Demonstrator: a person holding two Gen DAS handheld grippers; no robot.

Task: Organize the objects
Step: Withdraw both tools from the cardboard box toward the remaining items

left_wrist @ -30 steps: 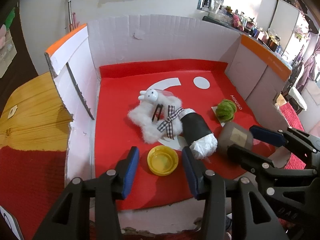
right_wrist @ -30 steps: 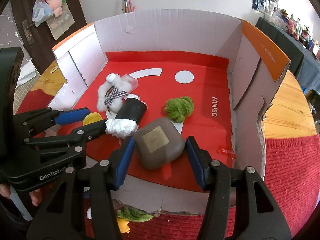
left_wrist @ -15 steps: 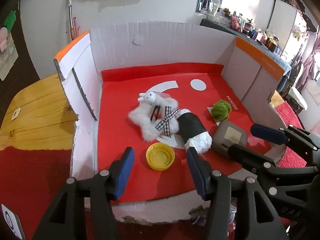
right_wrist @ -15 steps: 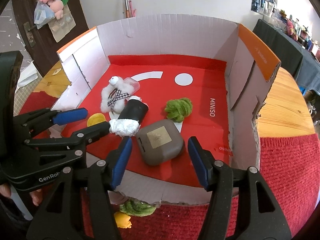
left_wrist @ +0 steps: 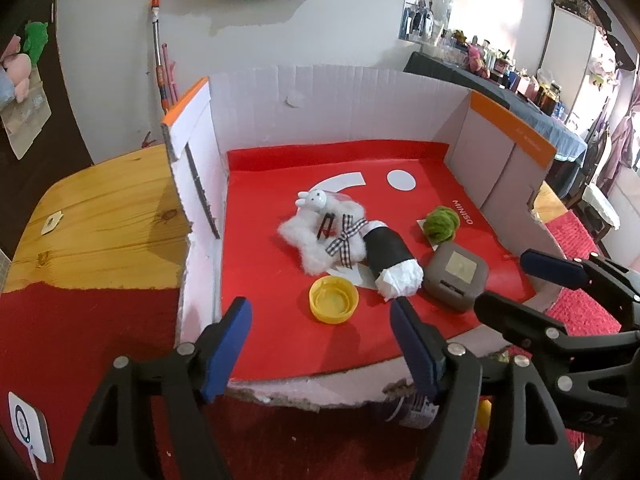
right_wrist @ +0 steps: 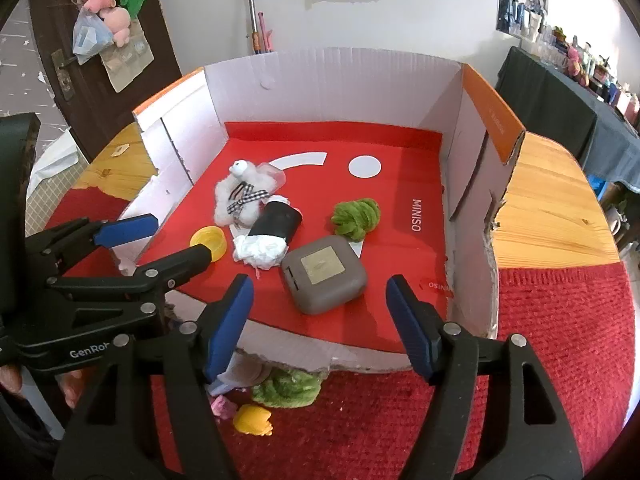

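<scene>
Both grippers hover at the near edge of the cardboard box (right_wrist: 332, 76), and both are opening with nothing between the pads. Just ahead of the left gripper (left_wrist: 320, 324) the yellow cap (left_wrist: 334, 299) lies free on the red floor of the box, and just ahead of the right gripper (right_wrist: 320, 308) lies the grey case (right_wrist: 325, 274), also free. I judge that both things are now released inside the box, so the step in hand is to draw back cleanly. For this, let the jaws open fully first, then lift straight away, so no pad drags the cap or the case. Behind them lie the black roll with white paper (right_wrist: 270, 232), the fluffy white toy (right_wrist: 240, 196) and, further right, the green yarn ball (right_wrist: 356, 216); these should stay undisturbed.
</scene>
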